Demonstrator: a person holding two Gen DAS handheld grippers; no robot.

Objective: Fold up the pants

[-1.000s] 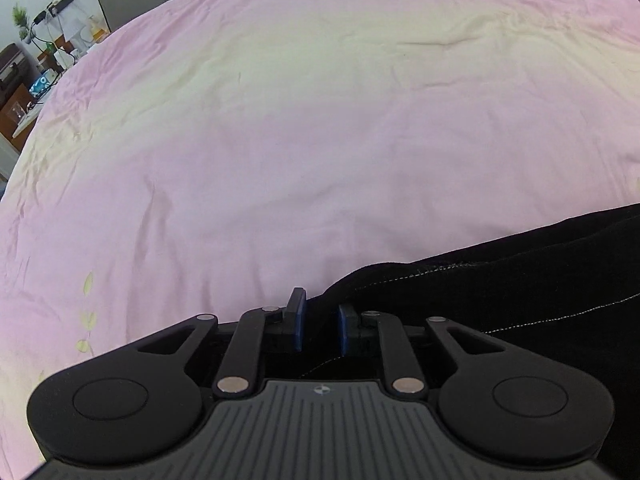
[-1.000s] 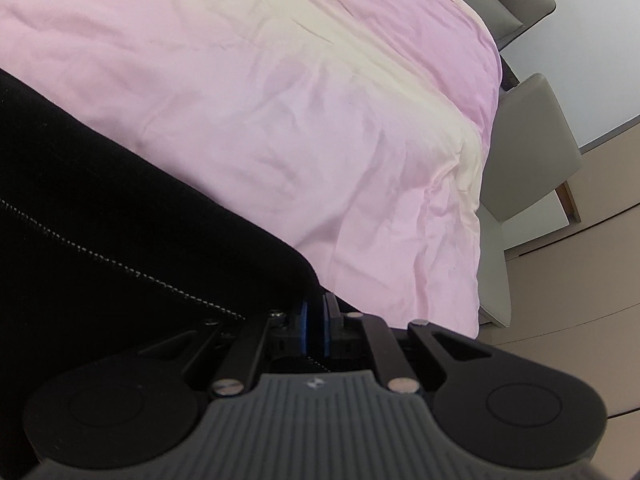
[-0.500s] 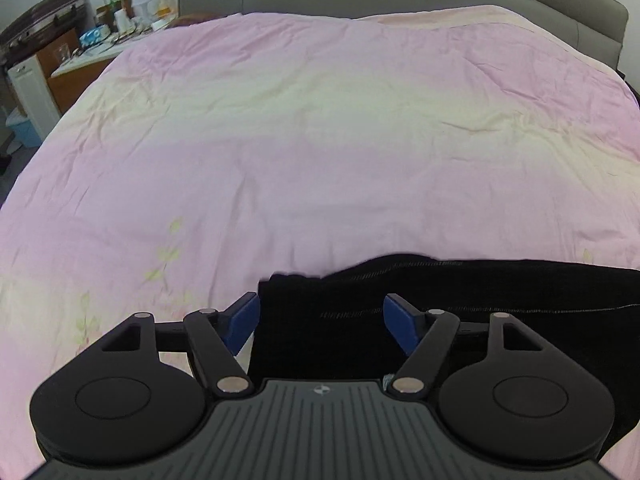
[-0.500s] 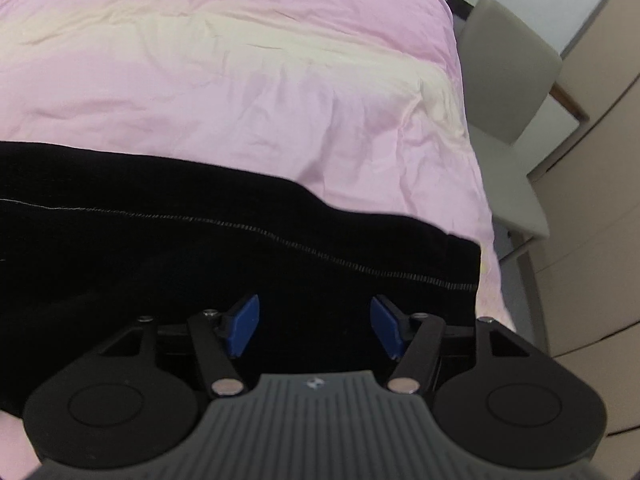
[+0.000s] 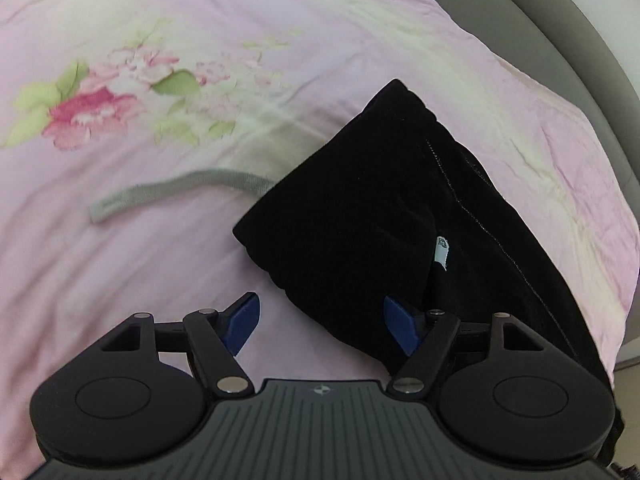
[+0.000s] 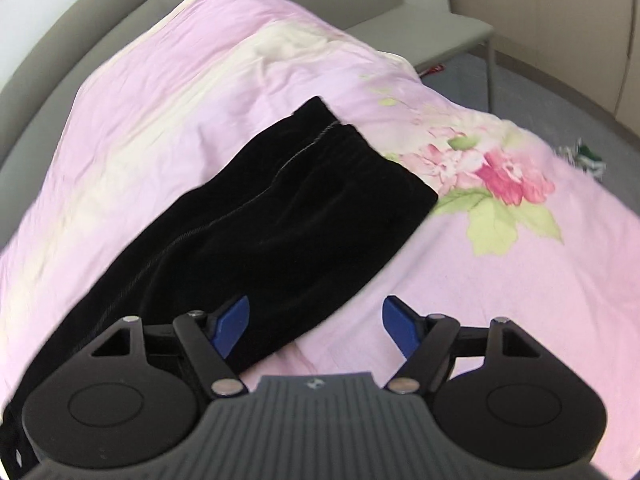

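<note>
The left gripper (image 5: 318, 326) and the right gripper (image 6: 314, 326) both have their jaws spread wide and hold nothing. The black pants (image 5: 380, 220) lie folded on the pink bed (image 5: 120, 260). A grey strap (image 5: 176, 192) runs under the pants, its far end hidden.

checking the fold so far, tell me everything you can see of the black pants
The black pants look like soft, velvety dark fabric, folded lengthwise into one long strip lying flat on the pink floral bedcover. A pale stitched seam runs along the length. The gathered waistband end lies nearest the printed flower. A small white label pokes out, and a grey drawstring trails onto the cover. Both claws, left and right, are open, gripping nothing.
</note>
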